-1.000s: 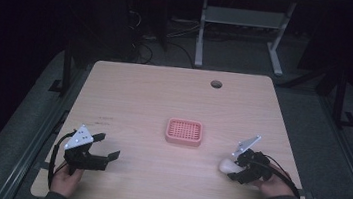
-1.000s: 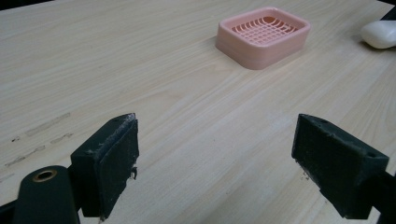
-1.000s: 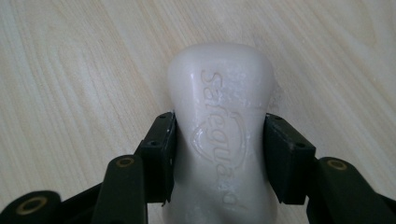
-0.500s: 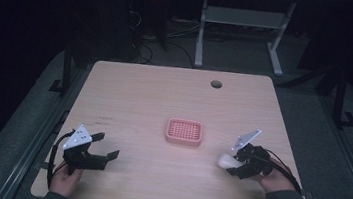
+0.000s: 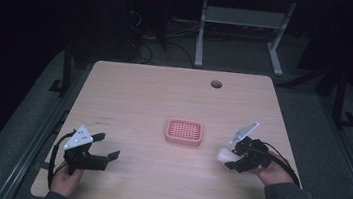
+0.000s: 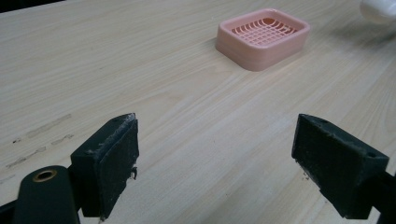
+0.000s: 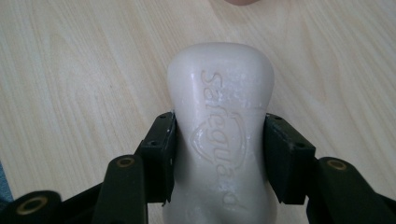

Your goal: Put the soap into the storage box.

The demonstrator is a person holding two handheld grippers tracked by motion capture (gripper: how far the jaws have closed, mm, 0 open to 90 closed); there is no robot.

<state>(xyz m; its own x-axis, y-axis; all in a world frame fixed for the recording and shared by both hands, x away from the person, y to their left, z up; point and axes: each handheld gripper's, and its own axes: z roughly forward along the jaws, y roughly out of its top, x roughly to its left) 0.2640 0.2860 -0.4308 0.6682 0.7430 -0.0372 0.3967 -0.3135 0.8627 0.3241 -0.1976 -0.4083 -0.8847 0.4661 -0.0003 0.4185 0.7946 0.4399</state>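
Soap dish [image 5: 184, 132] on table [image 5: 155, 92], near middle, slightly toward person's side. Left gripper [image 5: 106, 148] at near left corner of table, well apart from soap dish, jaws pointing toward it. Right gripper [image 5: 228, 159] at near right of table, right of soap dish. Soap bar [image 5: 226, 155] between its jaws, just beside soap dish, not touching. Round hole [image 5: 216, 84] in table at far side, behind soap dish. Desk frame [image 5: 240, 29] on floor behind table.

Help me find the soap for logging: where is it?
The white soap bar sits clamped in the right gripper, right of the pink soap dish.
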